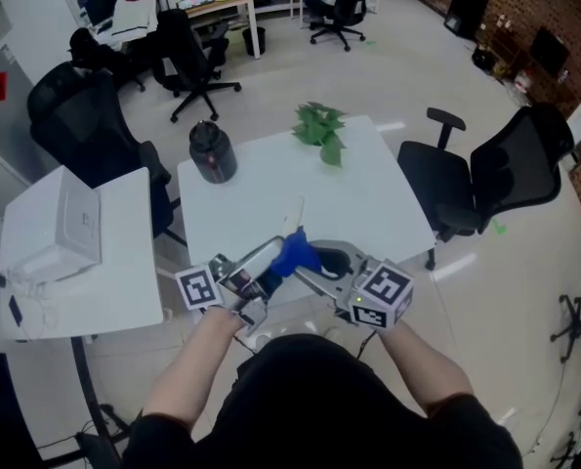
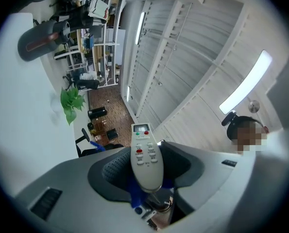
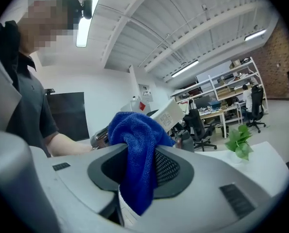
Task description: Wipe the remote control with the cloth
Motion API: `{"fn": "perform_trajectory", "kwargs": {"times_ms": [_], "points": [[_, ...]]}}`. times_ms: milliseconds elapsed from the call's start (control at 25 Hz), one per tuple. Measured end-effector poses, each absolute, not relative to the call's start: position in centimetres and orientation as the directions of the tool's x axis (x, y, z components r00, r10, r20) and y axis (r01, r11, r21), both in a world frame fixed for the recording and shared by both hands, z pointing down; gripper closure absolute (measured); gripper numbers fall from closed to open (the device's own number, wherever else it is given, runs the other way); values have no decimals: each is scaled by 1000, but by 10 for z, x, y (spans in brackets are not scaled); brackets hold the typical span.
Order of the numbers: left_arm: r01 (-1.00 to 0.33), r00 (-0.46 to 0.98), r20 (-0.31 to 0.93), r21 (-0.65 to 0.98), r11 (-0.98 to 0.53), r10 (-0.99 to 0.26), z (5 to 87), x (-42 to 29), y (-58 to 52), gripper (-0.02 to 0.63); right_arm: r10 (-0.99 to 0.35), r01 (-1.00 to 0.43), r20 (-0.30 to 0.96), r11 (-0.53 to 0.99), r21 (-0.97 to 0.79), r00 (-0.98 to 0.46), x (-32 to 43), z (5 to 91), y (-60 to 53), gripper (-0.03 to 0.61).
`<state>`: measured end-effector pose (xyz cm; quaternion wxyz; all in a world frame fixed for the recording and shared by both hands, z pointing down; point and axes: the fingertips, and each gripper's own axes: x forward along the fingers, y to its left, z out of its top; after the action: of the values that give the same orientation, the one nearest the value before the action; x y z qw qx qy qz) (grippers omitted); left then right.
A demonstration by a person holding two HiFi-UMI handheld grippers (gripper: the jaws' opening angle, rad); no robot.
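Left hand-held gripper (image 2: 146,168) grips the remote (image 2: 145,154), right hand-held gripper (image 3: 142,171) the cloth (image 3: 138,140) — at the near table (image 1: 368,198) edge.

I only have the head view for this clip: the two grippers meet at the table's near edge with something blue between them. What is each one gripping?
Observer: The left gripper is shut on the remote control, whose button side faces that gripper's camera.
Operator: And the blue thing?
Observer: That is a blue cloth, clamped in the right gripper and bunched up above its jaws.
Operator: Where along the remote is the grip?
Observer: At its lower end. The end with the small display sticks out past the jaws.
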<state>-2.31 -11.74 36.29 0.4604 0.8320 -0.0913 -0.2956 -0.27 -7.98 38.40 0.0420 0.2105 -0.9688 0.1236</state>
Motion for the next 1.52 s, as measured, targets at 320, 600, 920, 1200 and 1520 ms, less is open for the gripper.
{"fn": "perform_trajectory", "kwargs": {"times_ms": [320,600,920,1200,1520], "points": [[95,884,-333,814,-573,-327,379,-8,-94,414,-527,-532,91,814,-234,-845,41,370,-125,443],[-382,804,-65,705,-597,-592,421,-33,-122,414,-640,-656,160,750,-84,-752,59,375,-125,443],[-968,244,485,171,-182,-840,587,-111,-146,414,-682,-691,304,717,95,-665,76,421,-107,443],[-998,32,651,56,5,-759,682,-139,-144,414,-625,-663,422,745,71,-656,86,460,-84,443],[-998,-53,728,-20,56,-683,726,-147,-140,413,-593,-653,478,755,52,-648,100,476,-75,443]]}}
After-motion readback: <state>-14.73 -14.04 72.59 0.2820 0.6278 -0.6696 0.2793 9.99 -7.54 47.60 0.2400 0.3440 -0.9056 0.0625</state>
